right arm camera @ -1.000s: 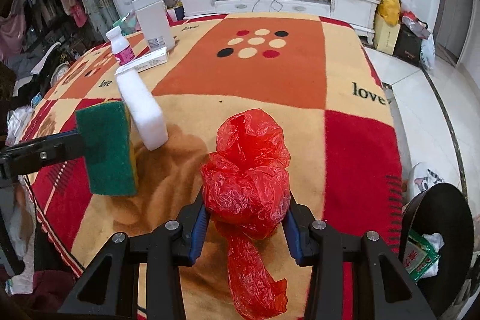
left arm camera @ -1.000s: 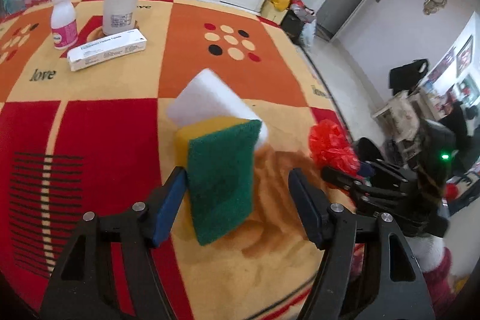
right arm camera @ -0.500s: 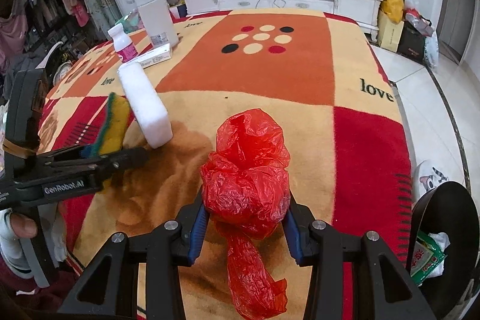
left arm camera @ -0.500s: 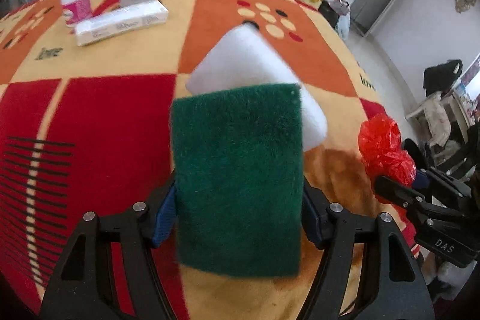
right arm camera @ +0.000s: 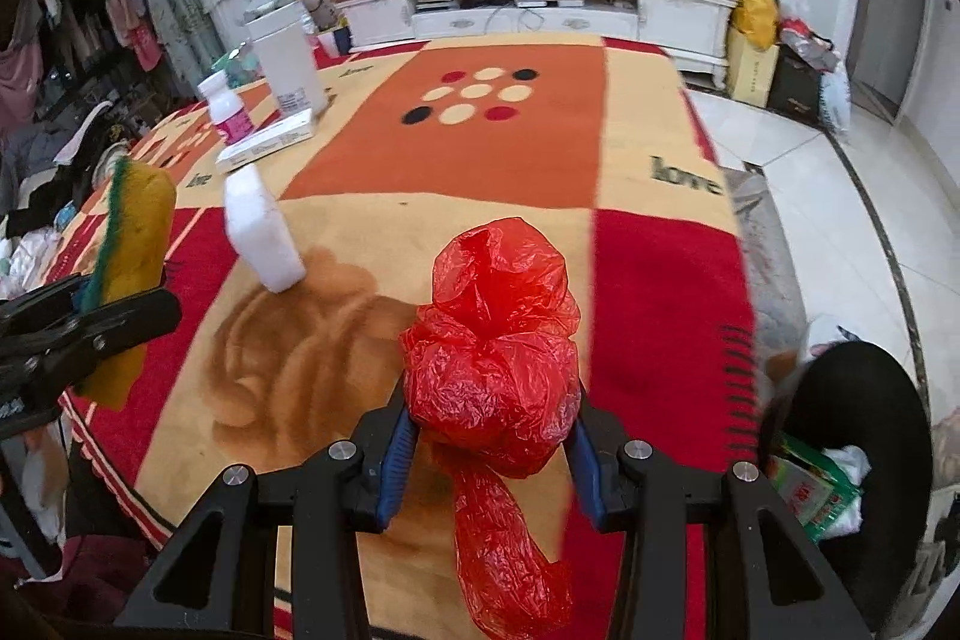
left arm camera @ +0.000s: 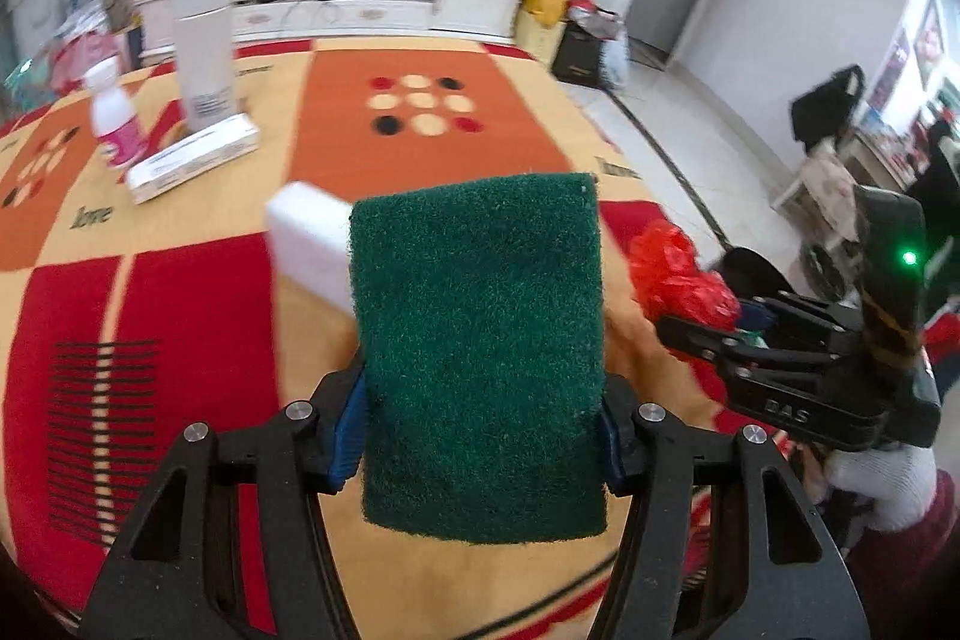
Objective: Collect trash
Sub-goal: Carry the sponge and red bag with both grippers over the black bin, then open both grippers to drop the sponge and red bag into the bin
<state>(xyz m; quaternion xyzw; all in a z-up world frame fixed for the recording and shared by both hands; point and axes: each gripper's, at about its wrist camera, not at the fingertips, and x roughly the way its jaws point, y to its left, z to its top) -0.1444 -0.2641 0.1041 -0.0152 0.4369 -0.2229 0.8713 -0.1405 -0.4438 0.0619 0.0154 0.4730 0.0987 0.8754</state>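
Observation:
In the left wrist view a green-and-yellow scouring sponge (left arm camera: 480,340) stands upright, green face toward the camera, between the blue pads of my left gripper (left arm camera: 480,439). The jaws are closing and press on its two sides. From the right wrist view the same sponge (right arm camera: 132,250) shows its yellow side at the far left. My right gripper (right arm camera: 489,463) is shut on a crumpled red plastic bag (right arm camera: 492,340), whose tail hangs below the fingers. The red bag (left arm camera: 678,268) also shows at the right of the left wrist view.
A white foam block (right arm camera: 261,232) lies on the patterned tablecloth (right arm camera: 510,142) beside a brown stain. Farther back stand a pink-labelled bottle (right arm camera: 228,109), a flat white box (right arm camera: 267,148) and a tall white container (right arm camera: 285,64). A black bin (right arm camera: 858,400) holding trash sits below the table's right edge.
The left jaws have closed in on the sponge, which turned its green face to the camera and came off the white block. The right gripper keeps the red bag.

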